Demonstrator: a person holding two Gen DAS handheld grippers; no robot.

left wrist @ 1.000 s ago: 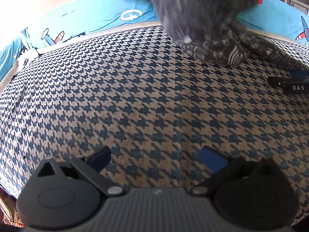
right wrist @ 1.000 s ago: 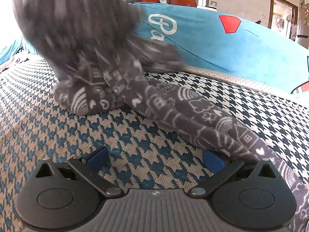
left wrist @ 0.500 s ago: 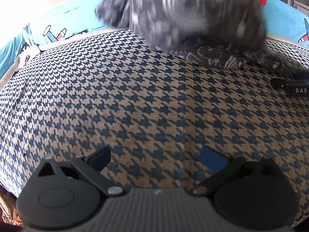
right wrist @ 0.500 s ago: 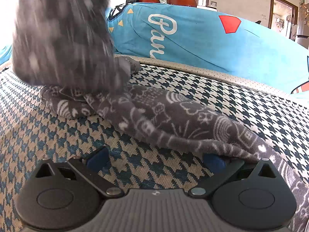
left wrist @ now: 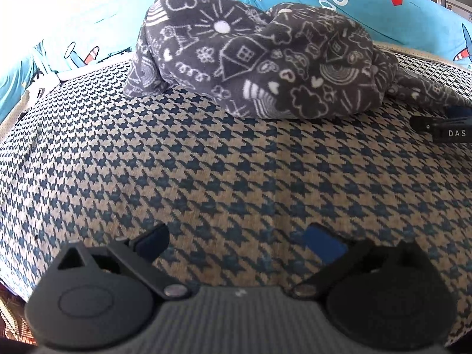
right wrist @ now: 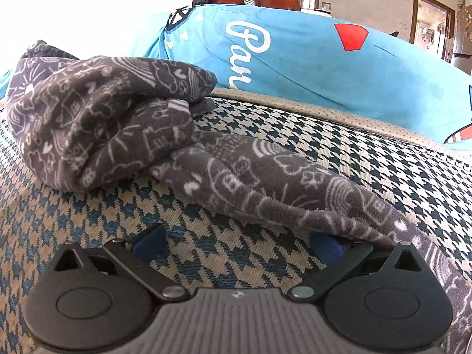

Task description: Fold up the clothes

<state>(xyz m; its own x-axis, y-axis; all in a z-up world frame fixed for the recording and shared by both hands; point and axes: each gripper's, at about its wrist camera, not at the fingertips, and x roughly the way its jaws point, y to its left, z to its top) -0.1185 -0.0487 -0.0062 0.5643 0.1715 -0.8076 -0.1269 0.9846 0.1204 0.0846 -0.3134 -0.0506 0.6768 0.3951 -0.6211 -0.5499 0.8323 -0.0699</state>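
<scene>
Left wrist view is showing the fleece (left wrist: 259,59), airborne a second ago, now lying bunched upper centre, unfolded, with both tongs (left wrist: 236,242) (right wrist: 236,242) gaping wide, gripping nothing.

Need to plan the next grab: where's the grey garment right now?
The grey garment lies bunched on the houndstooth cover, ahead of the left gripper, against the blue pillow; one end trails beside the right gripper.
</scene>
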